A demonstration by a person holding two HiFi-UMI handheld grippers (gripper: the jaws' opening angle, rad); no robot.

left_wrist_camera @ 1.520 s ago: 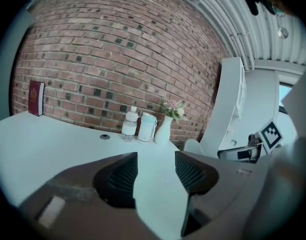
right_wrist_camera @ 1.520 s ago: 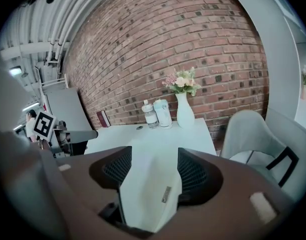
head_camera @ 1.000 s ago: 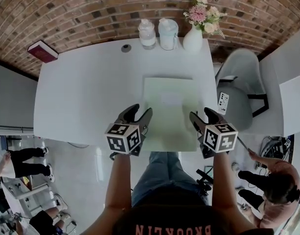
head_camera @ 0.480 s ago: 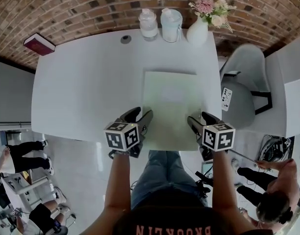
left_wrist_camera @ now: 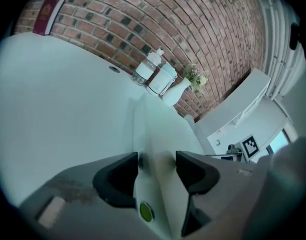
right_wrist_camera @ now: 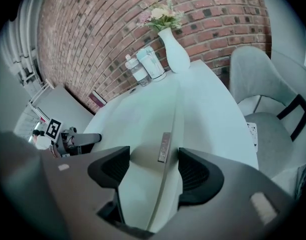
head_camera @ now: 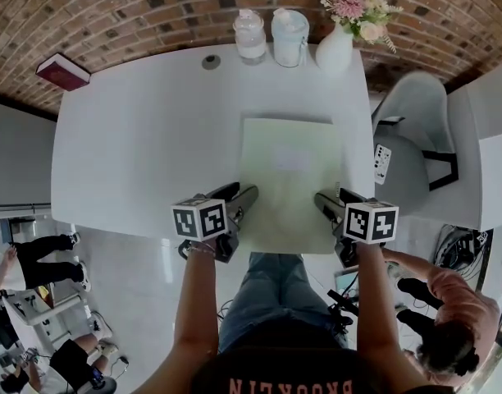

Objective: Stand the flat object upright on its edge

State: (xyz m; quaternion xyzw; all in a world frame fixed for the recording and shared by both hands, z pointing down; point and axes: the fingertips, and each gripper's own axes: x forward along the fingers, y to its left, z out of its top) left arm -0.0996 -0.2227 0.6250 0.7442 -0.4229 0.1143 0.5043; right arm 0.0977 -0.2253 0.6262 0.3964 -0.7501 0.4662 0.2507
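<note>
A pale green flat board lies flat on the white table, with its near edge overhanging the table's front. My left gripper sits at the board's near left corner and my right gripper at its near right corner. In the left gripper view the jaws stand apart with the board's left edge running between them. The right gripper view likewise shows parted jaws and the board's right edge, with a small label strip, between them. Neither grips it.
Two jars and a white vase of flowers stand along the table's far edge. A red book lies at the far left corner. A grey chair stands right of the table. People are on the floor around.
Both grippers have drawn back toward me along the board's sides, down to its near corners. The board still lies flat.
</note>
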